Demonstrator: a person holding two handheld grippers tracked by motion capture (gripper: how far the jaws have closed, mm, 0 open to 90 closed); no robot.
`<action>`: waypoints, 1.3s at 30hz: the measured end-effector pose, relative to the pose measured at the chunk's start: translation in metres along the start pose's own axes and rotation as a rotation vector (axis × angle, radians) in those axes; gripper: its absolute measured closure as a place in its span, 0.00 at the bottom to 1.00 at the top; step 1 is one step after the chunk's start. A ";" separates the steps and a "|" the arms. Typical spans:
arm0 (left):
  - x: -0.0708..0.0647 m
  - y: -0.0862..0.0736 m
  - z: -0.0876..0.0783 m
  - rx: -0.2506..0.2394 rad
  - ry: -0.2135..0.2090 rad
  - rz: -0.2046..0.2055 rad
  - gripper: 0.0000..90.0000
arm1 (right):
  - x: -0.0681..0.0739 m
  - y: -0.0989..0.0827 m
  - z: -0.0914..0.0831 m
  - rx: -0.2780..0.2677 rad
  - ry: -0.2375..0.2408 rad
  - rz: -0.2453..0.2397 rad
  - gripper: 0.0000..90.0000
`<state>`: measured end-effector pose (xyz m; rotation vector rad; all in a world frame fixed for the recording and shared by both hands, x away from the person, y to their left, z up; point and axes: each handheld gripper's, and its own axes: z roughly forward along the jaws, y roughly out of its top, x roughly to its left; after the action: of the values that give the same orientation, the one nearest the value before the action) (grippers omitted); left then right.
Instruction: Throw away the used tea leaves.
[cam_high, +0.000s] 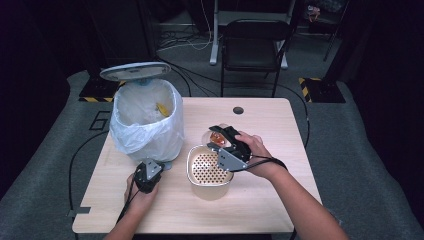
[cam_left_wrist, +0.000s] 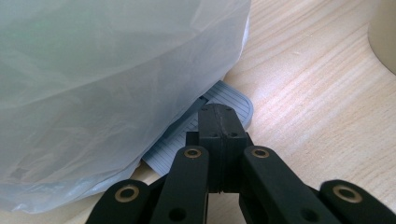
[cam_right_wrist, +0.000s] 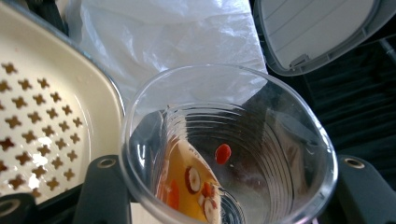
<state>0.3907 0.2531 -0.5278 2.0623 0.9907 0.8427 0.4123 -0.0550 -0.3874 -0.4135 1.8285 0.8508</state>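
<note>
Plainly, the right gripper (cam_high: 226, 141) gripped a clear ribbed plastic cup (cam_right_wrist: 229, 144) tilted at two o'clock of the cream perforated strainer bowl (cam_high: 207, 167), so its orange liquid risked spilling onto the wooden table (cam_high: 265, 190). The left gripper (cam_left_wrist: 218, 122), clenched empty, pressed the grey ribbed pedal (cam_left_wrist: 236, 103) of the bag-lined bin (cam_high: 145, 117); a slip could drop the lid (cam_high: 135, 71).

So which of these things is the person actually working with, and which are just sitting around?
In use:
- clear cup, held in the right gripper
- cream strainer basket beside it
- lined bin, lid up
- left gripper, jaws shut, at the bin's pedal

Just around:
- folding chair behind the table
- cables on the floor
</note>
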 end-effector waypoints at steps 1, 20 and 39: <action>0.000 0.000 0.000 0.000 0.000 0.000 1.00 | 0.001 0.000 0.000 0.004 0.004 -0.014 0.44; 0.000 0.000 0.000 -0.002 0.005 0.007 1.00 | 0.031 0.008 0.005 0.100 -0.107 -0.429 0.46; 0.000 0.000 0.000 -0.001 0.002 0.001 1.00 | 0.054 0.010 0.006 0.166 -0.128 -0.796 0.46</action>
<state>0.3906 0.2529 -0.5279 2.0613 0.9904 0.8457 0.3883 -0.0383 -0.4342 -0.8759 1.4135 0.1682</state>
